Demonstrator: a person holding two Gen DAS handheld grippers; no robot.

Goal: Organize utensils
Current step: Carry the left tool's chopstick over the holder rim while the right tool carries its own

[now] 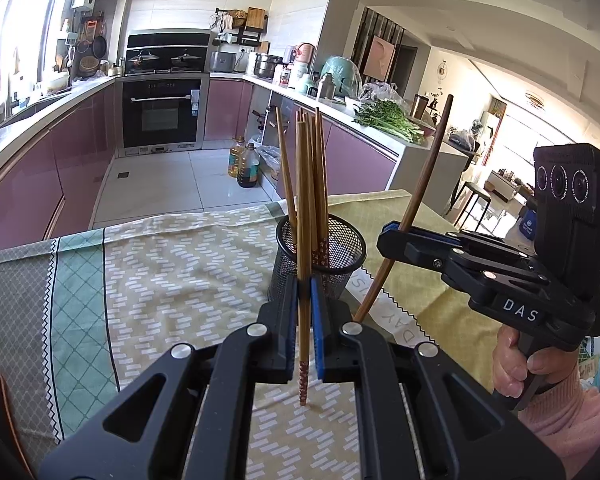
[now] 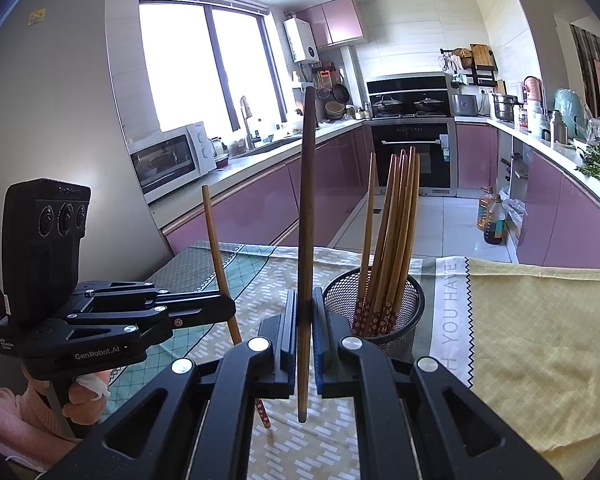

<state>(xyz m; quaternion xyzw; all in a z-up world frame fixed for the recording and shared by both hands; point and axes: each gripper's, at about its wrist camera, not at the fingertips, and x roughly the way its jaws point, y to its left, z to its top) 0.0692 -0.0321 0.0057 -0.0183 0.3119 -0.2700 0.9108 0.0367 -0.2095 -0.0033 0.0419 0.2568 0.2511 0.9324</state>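
Wooden chopsticks stood clamped, light one (image 1: 304, 300) in left gripper (image 1: 305, 312), dark one (image 2: 306, 240) in right gripper (image 2: 305, 320); dropping them into mesh holder (image 2: 374, 304) seemingly came next.

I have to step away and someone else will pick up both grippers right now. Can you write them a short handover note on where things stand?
Left gripper: shut on a light chopstick with a patterned end, held upright in front of the mesh holder.
Right gripper: shut on a dark chopstick, also upright, beside the holder.
Holder: stands on the tablecloth, already with a bunch of chopsticks in it.
Done: most chopsticks are in the holder.
Left: drop the two held chopsticks into the holder. No other loose utensils show on the cloth in either view.
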